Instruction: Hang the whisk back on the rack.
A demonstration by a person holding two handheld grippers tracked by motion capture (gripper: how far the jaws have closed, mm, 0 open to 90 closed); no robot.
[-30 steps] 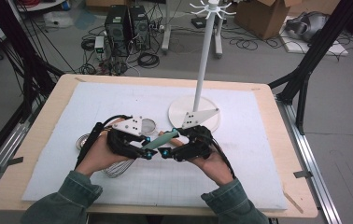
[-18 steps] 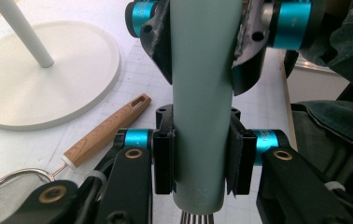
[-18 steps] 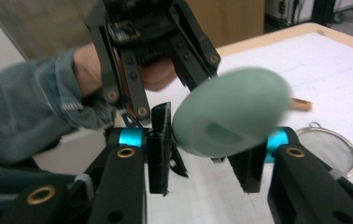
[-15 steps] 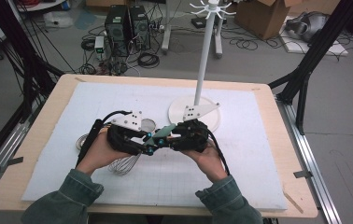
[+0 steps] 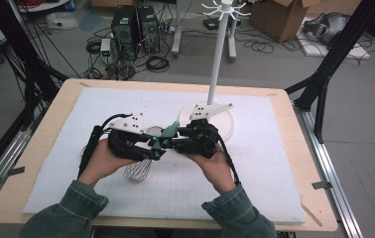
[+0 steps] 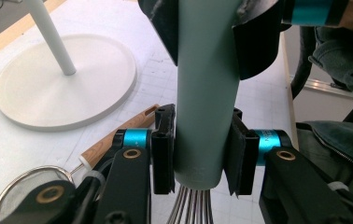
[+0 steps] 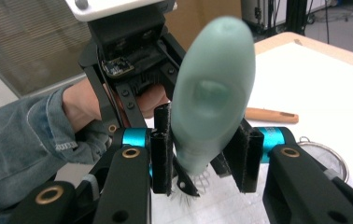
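My left gripper (image 5: 152, 148) is clamped on the lower end of the whisk (image 6: 206, 88) handle, just above where the wires (image 5: 138, 171) fan out over the counter (image 5: 275, 163). My right gripper (image 5: 171, 144) has just been closing around the rounded upper end of that handle; its pads look to be against it. The handle's long axis runs from my left gripper up towards the white stand (image 5: 215, 74). It is smooth, pale green, thick and blunt-tipped

Matt plastic, bright wire, bare wood

The whisk (image 6: 205, 88) has a smooth matt green plastic handle and shiny metal wires; the strainer (image 6: 23, 189) has metal mesh and a wooden handle; the table (image 5: 294, 129) is pale wood.
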